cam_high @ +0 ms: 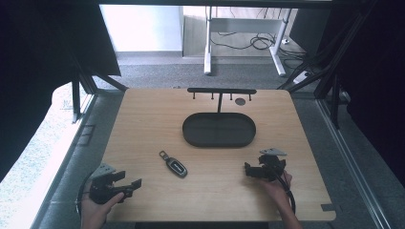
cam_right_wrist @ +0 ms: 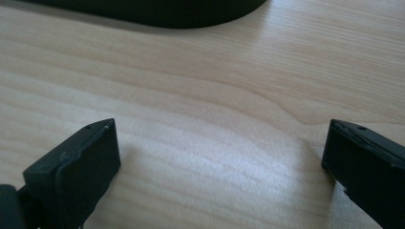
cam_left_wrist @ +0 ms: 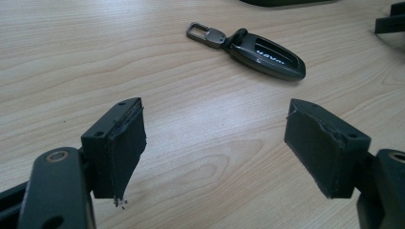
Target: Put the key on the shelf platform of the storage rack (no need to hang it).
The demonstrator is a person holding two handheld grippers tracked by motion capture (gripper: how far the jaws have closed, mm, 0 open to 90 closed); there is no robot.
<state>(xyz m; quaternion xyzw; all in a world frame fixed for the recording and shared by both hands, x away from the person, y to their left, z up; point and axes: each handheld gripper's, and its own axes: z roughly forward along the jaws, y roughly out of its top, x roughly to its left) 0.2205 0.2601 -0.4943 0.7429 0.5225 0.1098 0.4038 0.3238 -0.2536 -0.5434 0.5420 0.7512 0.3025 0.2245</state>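
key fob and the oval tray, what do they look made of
Key fob: looks like glossy dark plastic, with highlights on its shell, plus a dull grey metal clip. Oval tray: matte black, no shine; metal or plastic, I cannot tell which.

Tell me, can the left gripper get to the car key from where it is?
Probably yes. The left gripper is open, and only bare table lies between it and the car key, which lies flat, apart from the tray.

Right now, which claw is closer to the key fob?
The left claw. The key fob lies just ahead of its open jaws on the wooden table, while the right claw, also open, sits farther off near the oval tray.
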